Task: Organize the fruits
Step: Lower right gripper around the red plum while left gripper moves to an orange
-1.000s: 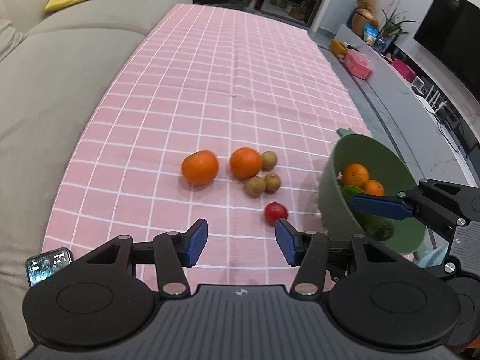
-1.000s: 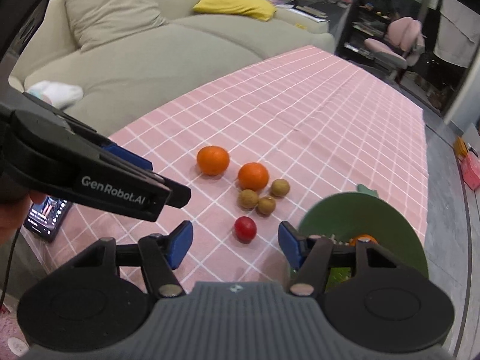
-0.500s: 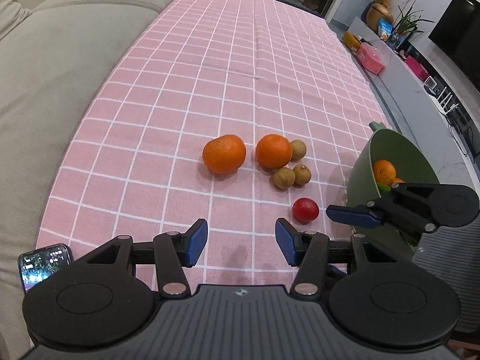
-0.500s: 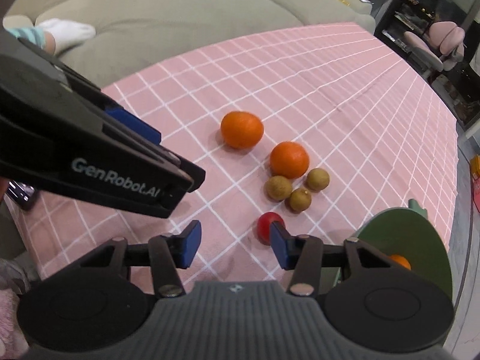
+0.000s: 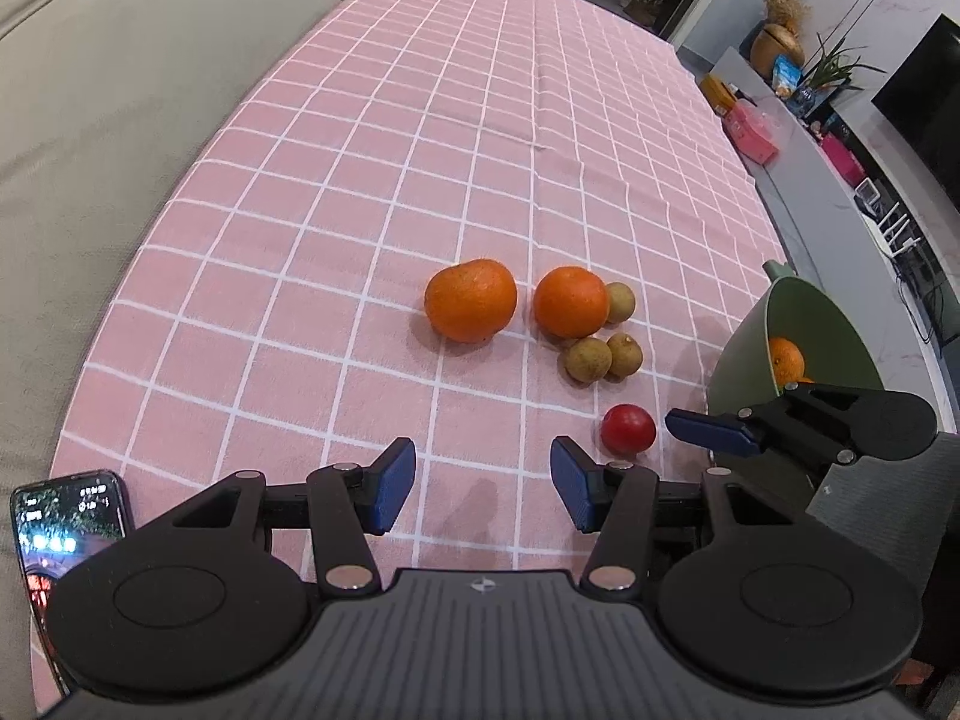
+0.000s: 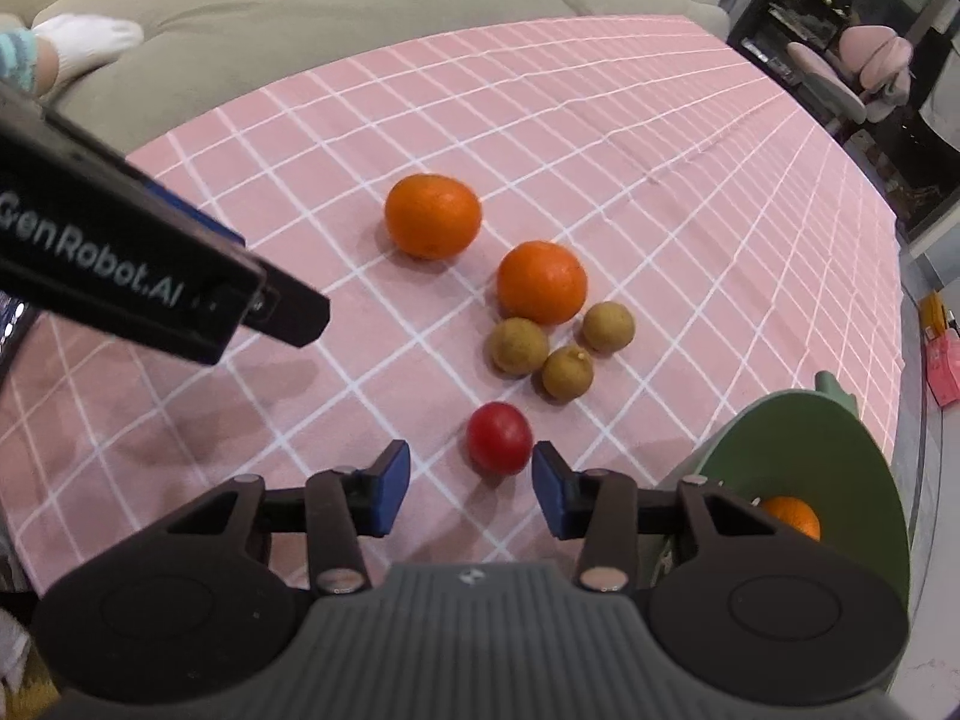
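Note:
Two oranges [image 5: 471,300] [image 5: 570,302], three small brown fruits [image 5: 585,360] and a red tomato [image 5: 628,429] lie on the pink checked cloth. A green bowl [image 5: 738,354] at the right holds more oranges. My left gripper [image 5: 483,480] stands open over bare cloth, with nothing between its fingers. My right gripper [image 6: 471,480] is low over the tomato [image 6: 500,438], which sits just ahead of its tips, close to the right finger. Its jaws are closing and the pads do not press on the fruit. The bowl [image 6: 840,438] lies to its right.
A lit phone [image 5: 66,534] lies at the cloth's near left edge. A grey sofa [image 5: 120,120] runs along the left side, with a person's socked foot [image 6: 84,42] on it. The left gripper's arm [image 6: 150,294] reaches in above the cloth.
Both grippers have come down and nearer to the fruit. The right gripper's jaws have narrowed, and the tomato now sits just ahead of its tips.

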